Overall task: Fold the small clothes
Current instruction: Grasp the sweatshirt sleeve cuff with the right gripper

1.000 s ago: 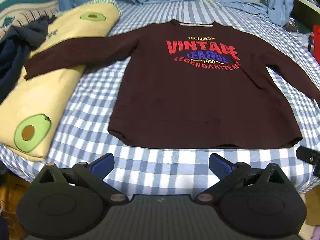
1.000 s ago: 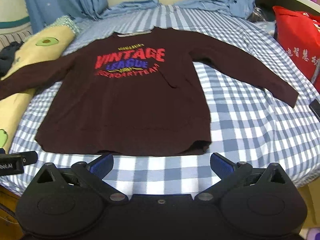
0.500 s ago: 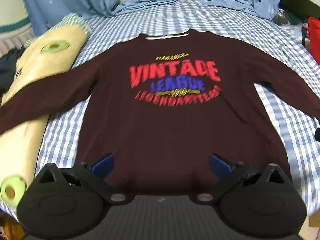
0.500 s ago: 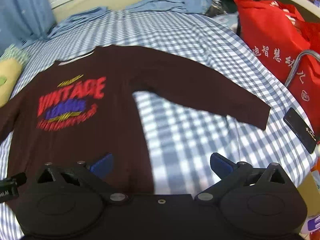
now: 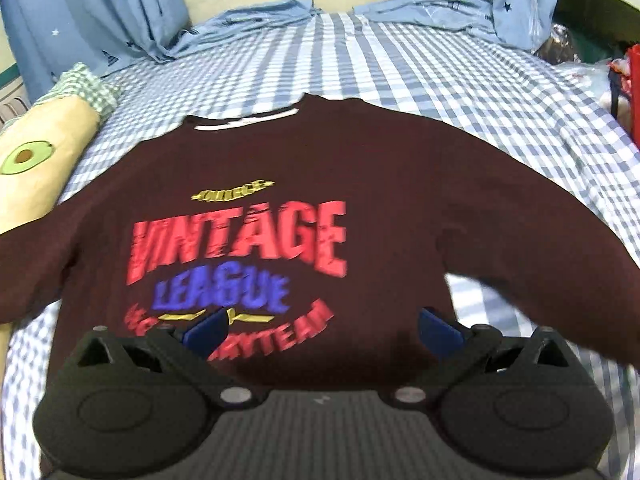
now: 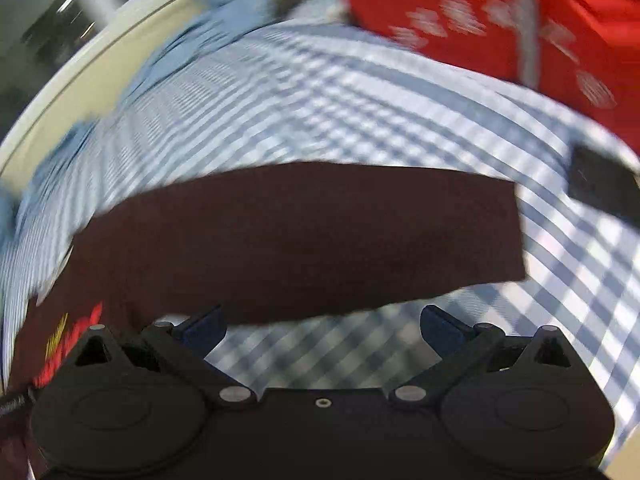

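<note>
Maroon knit sweatshirt [image 5: 384, 184] spread flat on checked bed [image 5: 460, 76], cracked red print faced up. Straight-cuffed sleeve [image 6: 304, 236] seen at 12 o'clock; bare sheet beyond. Left gripper [image 5: 322, 326] and right gripper [image 6: 322, 326]: jaws spread, nothing pinched.

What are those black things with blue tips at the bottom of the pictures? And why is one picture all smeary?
Those are grabbers, like big tweezers, one in each of a person's hands. Each carries a small camera looking out along its two blue fingertips. One picture comes from the left gripper, the other from the right gripper. A dark red sweatshirt with "VINTAGE LEAGUE" on it lies flat on a blue checked bed sheet, waiting to be folded. Beside it lies an avocado pillow. The right camera looks at one sleeve, with a red bag behind. It looks smeary because that hand is moving fast. Both grabbers are open, holding nothing.
</note>
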Demonstrator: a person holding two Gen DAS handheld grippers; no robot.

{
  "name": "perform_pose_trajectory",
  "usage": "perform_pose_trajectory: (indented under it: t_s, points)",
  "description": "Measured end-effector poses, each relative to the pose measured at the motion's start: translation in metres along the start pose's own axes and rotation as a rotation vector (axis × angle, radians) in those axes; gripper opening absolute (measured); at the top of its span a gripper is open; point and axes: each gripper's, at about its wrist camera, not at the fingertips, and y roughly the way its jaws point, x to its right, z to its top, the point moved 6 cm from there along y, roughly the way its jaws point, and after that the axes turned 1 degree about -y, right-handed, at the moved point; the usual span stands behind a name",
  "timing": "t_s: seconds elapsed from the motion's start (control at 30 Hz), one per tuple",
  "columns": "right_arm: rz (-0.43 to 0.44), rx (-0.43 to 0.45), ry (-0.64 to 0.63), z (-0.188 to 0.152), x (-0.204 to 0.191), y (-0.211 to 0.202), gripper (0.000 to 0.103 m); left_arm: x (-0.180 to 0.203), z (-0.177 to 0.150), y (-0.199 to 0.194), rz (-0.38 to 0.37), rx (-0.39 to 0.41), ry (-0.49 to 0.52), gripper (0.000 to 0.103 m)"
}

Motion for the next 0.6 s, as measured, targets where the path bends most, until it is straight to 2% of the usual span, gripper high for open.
perform_pose_trajectory:
  t_s: [0.2, 0.3, 0.37, 0.5, 0.57, 0.6]
  points:
    - [-0.086, 0.030, 0.327, 0.000, 0.067, 0.021, 0.103, 0.019, 0.011, 0.039, -0.004, -0.047, -0.033, 0.103]
    - [-0.086, 0.063, 0.485, -0.002, 0.088, 0.029, 0.100, 0.019, 0.012, 0.051, 0.016, -0.065, -0.028, 0.103]
    - [-0.085, 0.094, 0.572, -0.001, 0.097, 0.035, 0.089, 0.015, 0.014, 0.053, 0.024, -0.067, -0.029, 0.103]
    - [-0.117, 0.164, 0.684, 0.006, 0.108, 0.044, 0.080, 0.000, 0.017, 0.053, 0.037, -0.062, -0.019, 0.103]
    - [-0.155, 0.191, 0.722, 0.010, 0.112, 0.047, 0.060, -0.008, 0.019, 0.053, 0.044, -0.058, -0.010, 0.103]
    - [-0.177, 0.198, 0.733, 0.012, 0.114, 0.048, 0.053, -0.013, 0.020, 0.054, 0.049, -0.059, -0.008, 0.103]
